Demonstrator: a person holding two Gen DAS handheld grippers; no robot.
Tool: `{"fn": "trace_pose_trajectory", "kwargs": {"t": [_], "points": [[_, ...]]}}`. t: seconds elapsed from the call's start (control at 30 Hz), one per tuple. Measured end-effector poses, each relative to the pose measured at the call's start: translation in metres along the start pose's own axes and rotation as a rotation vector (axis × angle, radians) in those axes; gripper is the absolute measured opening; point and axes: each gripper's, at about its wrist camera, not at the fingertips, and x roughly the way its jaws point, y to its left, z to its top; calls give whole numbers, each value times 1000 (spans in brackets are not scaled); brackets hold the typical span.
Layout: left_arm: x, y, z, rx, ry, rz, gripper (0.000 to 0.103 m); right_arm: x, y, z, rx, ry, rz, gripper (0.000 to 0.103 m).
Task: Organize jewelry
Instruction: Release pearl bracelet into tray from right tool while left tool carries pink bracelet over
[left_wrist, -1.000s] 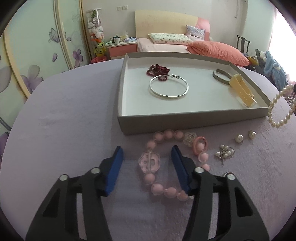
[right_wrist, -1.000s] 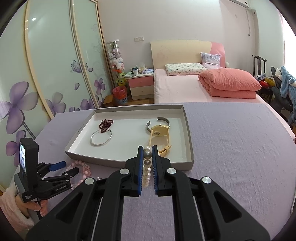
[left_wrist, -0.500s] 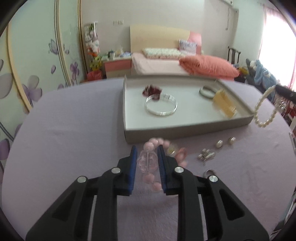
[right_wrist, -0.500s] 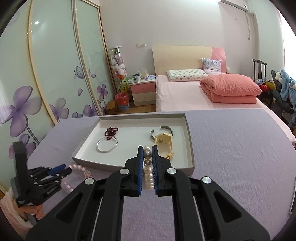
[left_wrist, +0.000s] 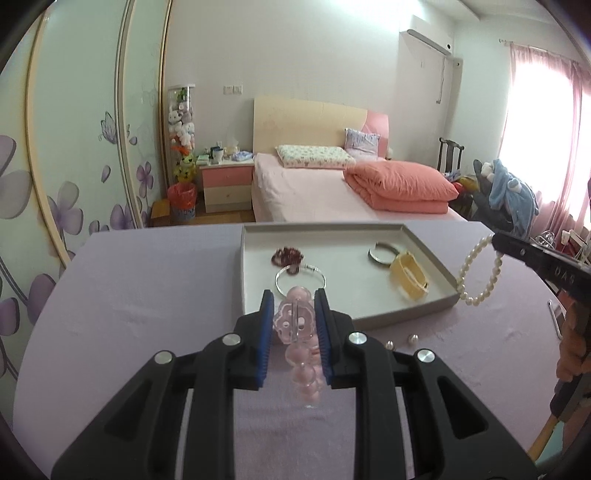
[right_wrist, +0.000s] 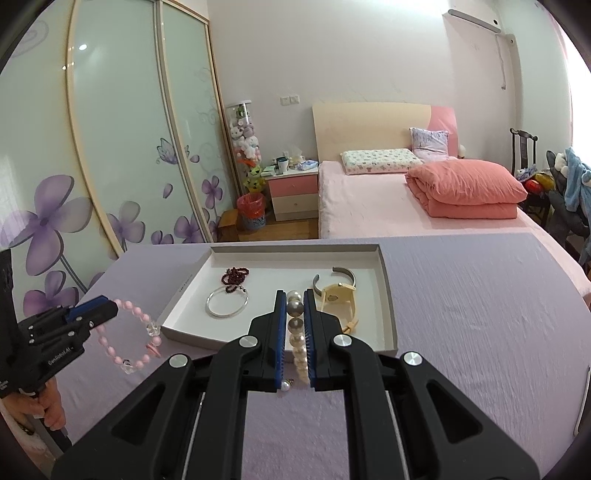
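Lifted since before, pink bracelet (left_wrist: 295, 325) in left tool (left_wrist: 293, 325), pearls (right_wrist: 295, 332) in right tool (right_wrist: 294, 332), both clamped; tray (right_wrist: 388, 295) at twelve o'clock holds four pieces, earrings (left_wrist: 400, 341) remain.

**Lettering on the two grippers and the tray**

The left gripper (right_wrist: 96, 313) carries white lettering on its black side, reading roughly "GenRobot.AI". The right gripper (left_wrist: 496, 242) shows pale letters on its black body, apparently "DAS". Small dark print runs along the tray (right_wrist: 183, 287) on its left rim, too small to read.
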Motion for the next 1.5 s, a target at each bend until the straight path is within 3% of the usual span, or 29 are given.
{"fn": "trace_pose_trajectory", "kwargs": {"t": [0.57,0.97,1.23,1.3,1.33,1.37,1.4,1.5], "points": [[10,-10,41,7,-57,1,22,22,3,16,-10,0,0,10],[57,-5,75,-24,-51,18,22,116,9,28,-6,120,61,10],[78,-2,80,-14,-36,2,22,150,-6,28,19,162,60,10],[82,-2,78,-11,-31,-5,22,153,-8,28,22,165,52,13],[84,-2,78,-12,-28,-9,22,151,-10,27,23,165,49,25],[86,-2,78,-13,-26,-13,22,151,-10,28,22,162,44,43],[87,-3,79,-13,-24,-16,22,148,-12,27,18,150,32,49],[90,-3,79,-9,-21,-25,22,137,-15,25,-2,129,11,49]]}}
